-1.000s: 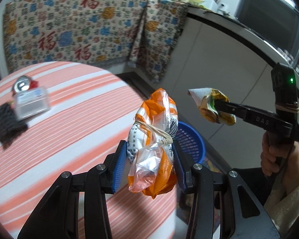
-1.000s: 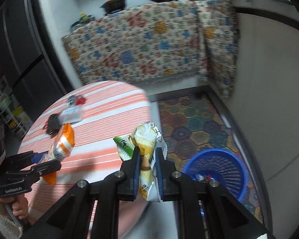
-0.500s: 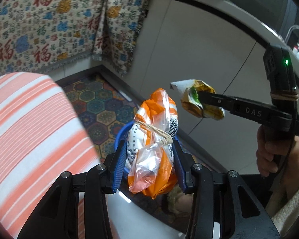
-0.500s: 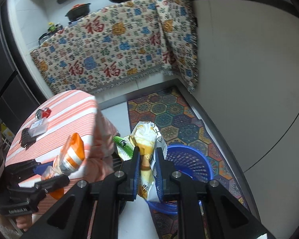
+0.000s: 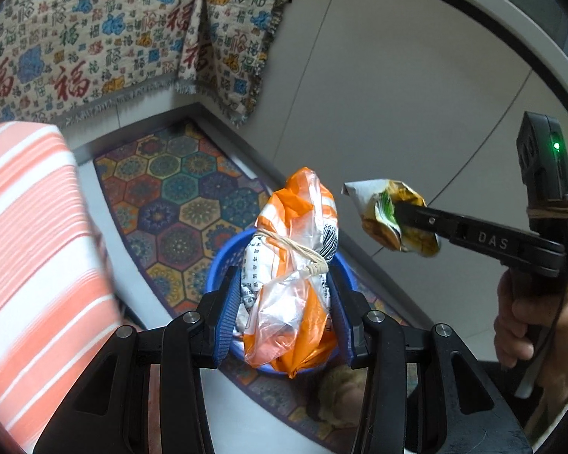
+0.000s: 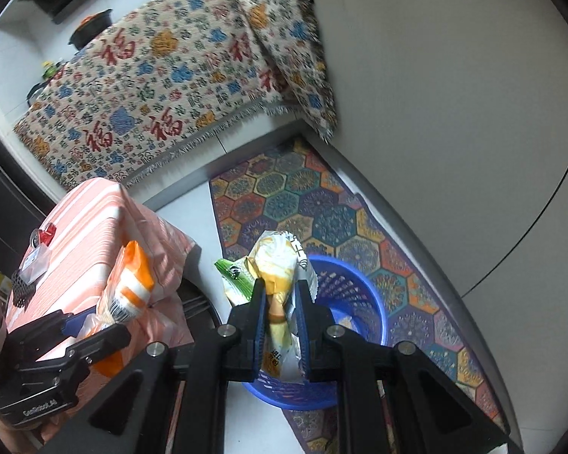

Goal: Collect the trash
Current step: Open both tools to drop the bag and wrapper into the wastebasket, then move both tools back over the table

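My left gripper [image 5: 284,295] is shut on an orange and white plastic bag [image 5: 291,265] tied with a rubber band, held above the blue basket [image 5: 219,261] on the floor. My right gripper [image 6: 280,299] is shut on a crumpled yellow and green snack wrapper [image 6: 276,265], held over the blue basket [image 6: 352,295]. The right gripper with its wrapper [image 5: 394,215] shows at the right of the left wrist view. The left gripper and its orange bag [image 6: 128,283] show at the lower left of the right wrist view.
The round table with an orange striped cloth [image 5: 30,249] is to the left and holds small items [image 6: 34,265]. A hexagon-patterned rug [image 6: 284,196] lies under the basket. A patterned cloth [image 6: 163,75] covers the counter behind. A grey cabinet wall [image 6: 454,113] stands at the right.
Both grippers have carried their trash off the table and down toward the blue basket, which is now below them. Both grips are unchanged.
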The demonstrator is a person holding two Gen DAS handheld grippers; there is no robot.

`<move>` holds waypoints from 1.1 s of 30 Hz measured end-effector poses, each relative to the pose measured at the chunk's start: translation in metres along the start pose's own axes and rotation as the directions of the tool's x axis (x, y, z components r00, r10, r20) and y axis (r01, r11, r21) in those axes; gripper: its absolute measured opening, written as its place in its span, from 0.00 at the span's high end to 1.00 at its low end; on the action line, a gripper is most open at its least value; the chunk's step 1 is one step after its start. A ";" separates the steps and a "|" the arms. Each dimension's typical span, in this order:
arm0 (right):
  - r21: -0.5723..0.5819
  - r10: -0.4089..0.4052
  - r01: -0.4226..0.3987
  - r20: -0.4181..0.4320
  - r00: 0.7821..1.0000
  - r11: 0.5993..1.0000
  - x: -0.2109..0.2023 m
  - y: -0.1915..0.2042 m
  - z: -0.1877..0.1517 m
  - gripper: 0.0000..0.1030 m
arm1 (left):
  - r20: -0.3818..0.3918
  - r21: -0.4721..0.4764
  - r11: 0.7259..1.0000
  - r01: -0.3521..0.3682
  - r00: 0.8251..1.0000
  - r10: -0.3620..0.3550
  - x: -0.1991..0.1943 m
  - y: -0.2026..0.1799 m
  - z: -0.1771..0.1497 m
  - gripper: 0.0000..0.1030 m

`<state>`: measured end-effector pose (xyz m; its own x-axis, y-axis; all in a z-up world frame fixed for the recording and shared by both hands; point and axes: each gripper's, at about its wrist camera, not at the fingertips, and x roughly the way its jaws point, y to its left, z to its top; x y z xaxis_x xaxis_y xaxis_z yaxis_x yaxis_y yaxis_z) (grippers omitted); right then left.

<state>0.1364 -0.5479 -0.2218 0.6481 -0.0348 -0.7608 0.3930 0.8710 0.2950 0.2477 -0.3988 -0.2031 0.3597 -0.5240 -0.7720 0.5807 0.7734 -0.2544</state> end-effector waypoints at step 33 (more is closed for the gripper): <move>-0.304 0.022 0.057 0.252 0.968 0.951 -0.048 0.125 -0.026 0.39 | 0.055 -0.063 0.970 -0.236 0.969 0.240 -0.159 0.120 -0.088 0.06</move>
<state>0.1373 -0.4249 -0.1631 0.7999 -0.1378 -0.5842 0.2124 0.9753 0.0609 0.1958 -0.1915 -0.1618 0.5283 -0.3423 -0.7770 0.4323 0.8961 -0.1007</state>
